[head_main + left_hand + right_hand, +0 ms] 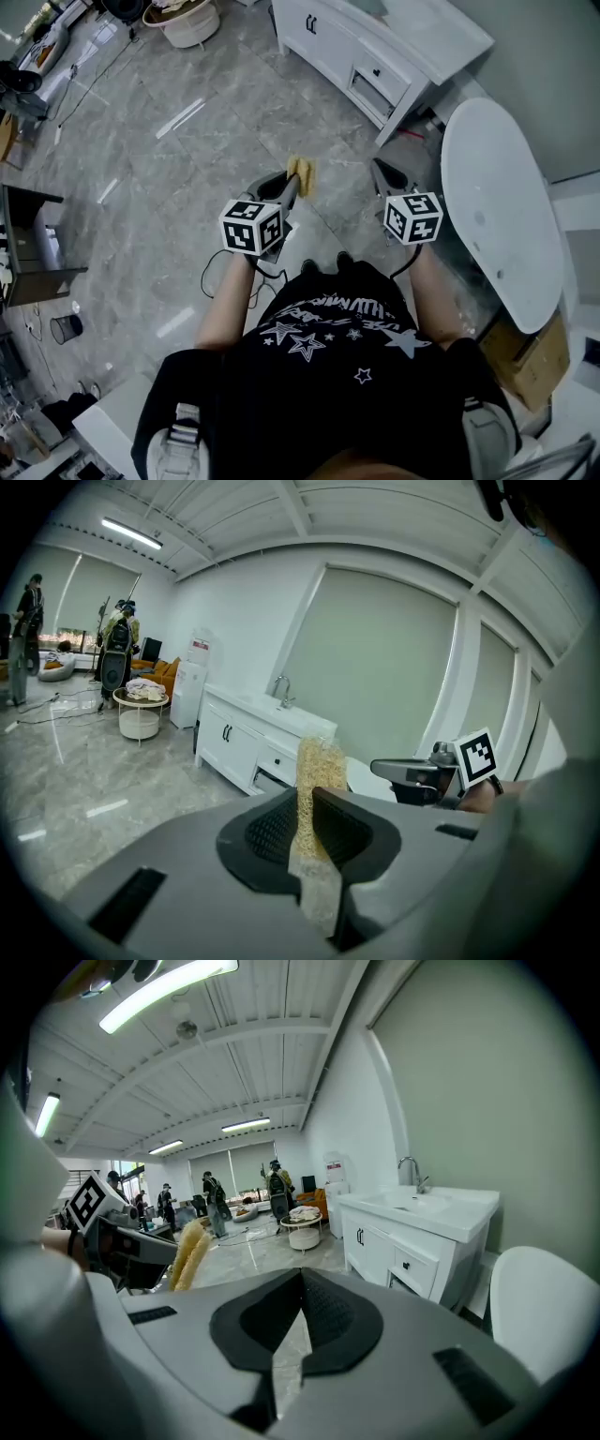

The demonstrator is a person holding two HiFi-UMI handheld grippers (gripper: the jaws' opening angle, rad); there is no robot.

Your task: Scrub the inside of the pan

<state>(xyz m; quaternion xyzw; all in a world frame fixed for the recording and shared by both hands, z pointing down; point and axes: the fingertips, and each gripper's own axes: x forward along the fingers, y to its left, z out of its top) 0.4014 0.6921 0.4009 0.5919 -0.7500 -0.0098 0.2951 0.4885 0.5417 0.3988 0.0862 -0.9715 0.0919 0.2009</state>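
Keep the left gripper (305, 803) clenched on the sponge (317, 761), which stands upright between its jaws, and locate the pan before scrubbing, since no view shows it. The right gripper (302, 1286) is closed with nothing between its jaws, so it is free to steady the pan. The basin (424, 1206) on the cabinet (394, 1252) shows no contents from this angle, and the round stand (141, 697) appears to hold heaped cloth.
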